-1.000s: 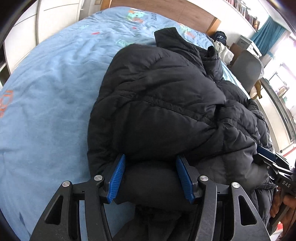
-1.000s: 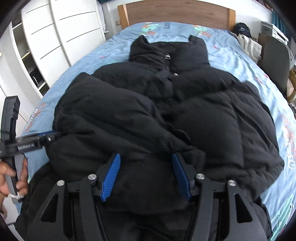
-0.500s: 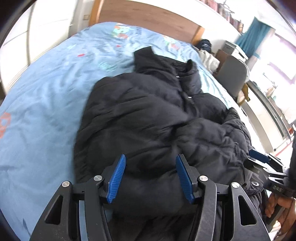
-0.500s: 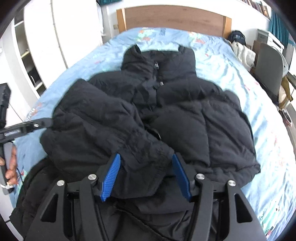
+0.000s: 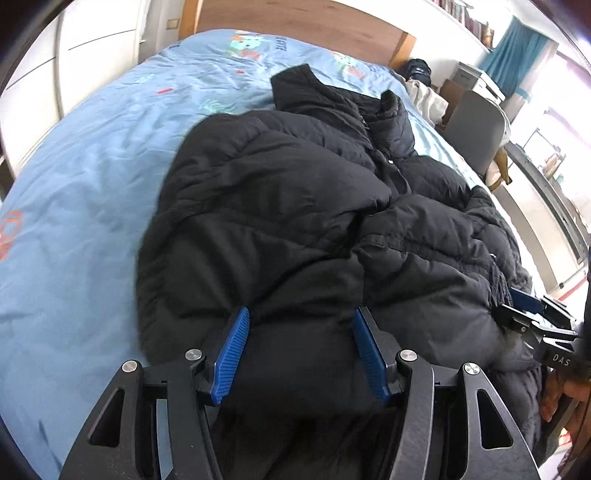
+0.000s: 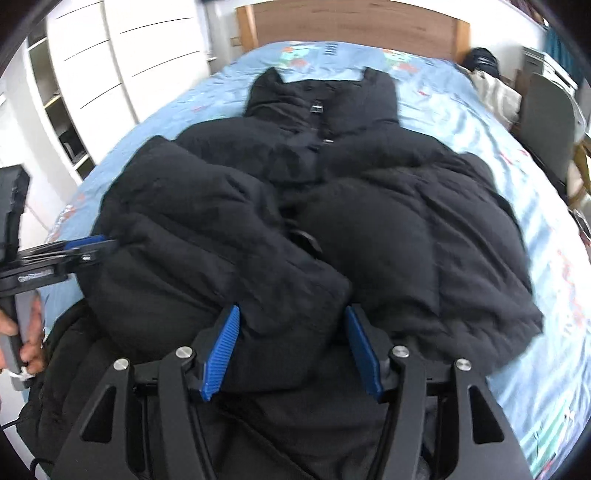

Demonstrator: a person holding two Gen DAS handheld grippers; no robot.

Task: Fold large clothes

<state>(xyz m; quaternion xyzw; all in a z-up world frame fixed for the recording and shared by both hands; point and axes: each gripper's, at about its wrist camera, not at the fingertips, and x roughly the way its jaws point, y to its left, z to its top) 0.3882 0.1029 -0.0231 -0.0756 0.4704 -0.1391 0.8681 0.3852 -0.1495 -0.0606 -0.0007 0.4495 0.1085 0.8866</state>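
Observation:
A large black puffer jacket (image 5: 295, 206) lies on the blue bed, collar toward the headboard, both sleeves folded in over the body; it also shows in the right wrist view (image 6: 332, 206). My left gripper (image 5: 300, 350) stands open at the jacket's near left edge, with padded fabric bulging between its blue pads. My right gripper (image 6: 291, 350) stands open at the near middle edge, with fabric between its pads too. Each gripper shows in the other's view, the right one (image 5: 524, 314) at the jacket's right side and the left one (image 6: 88, 247) at its left side.
The bed (image 5: 92, 184) has a light blue printed cover and a wooden headboard (image 6: 351, 22). White wardrobes (image 6: 122, 66) stand to the left. A grey chair (image 5: 476, 129) and a desk stand to the right of the bed. A pale garment (image 6: 495, 92) lies near the pillow end.
Both grippers have drawn back and up from the jacket, so more of it and its collar shows. The jaws stay wide apart. The jacket has settled flatter on the bed.

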